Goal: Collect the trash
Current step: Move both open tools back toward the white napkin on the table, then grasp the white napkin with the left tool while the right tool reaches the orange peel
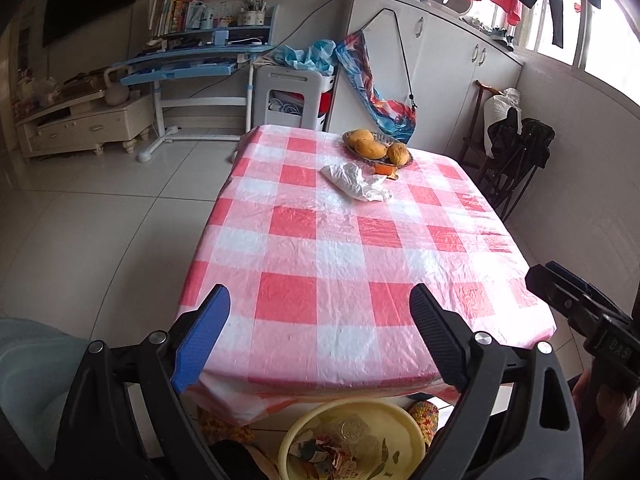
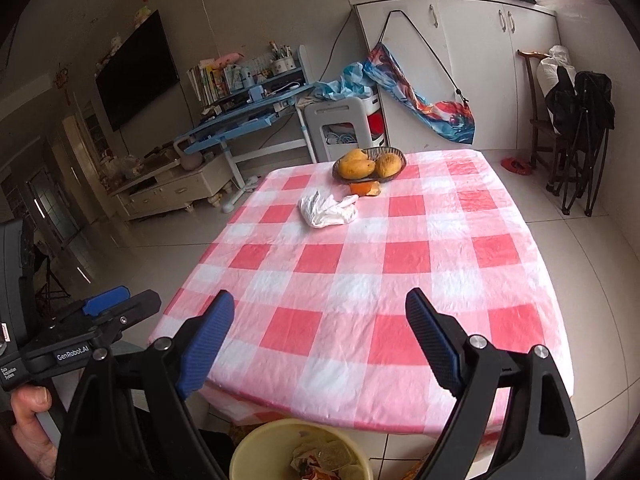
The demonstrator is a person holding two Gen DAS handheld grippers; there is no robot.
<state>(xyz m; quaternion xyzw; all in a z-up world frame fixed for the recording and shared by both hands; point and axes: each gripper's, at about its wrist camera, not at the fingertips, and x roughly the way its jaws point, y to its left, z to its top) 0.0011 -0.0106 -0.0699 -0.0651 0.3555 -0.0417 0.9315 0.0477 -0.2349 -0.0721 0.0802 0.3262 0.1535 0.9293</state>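
Both the left gripper (image 1: 320, 320) and right gripper (image 2: 320, 328) gape empty above the table's (image 2: 400, 280) near edge, crumpled white bag (image 2: 328, 210) at twelve o'clock, yellow bin (image 1: 352, 440) at six.

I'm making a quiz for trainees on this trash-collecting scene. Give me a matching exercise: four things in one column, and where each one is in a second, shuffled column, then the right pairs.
Things:
1. crumpled white bag
2. mangoes
3. orange peel
4. yellow bin

Places:
A. on the floor below the table's near edge, with scraps inside
B. in the dark basket at the far end of the table
C. on the cloth just in front of the basket
D. on the checked tablecloth, nearer than the peel

Pairs: 1-D, 2-B, 3-C, 4-A
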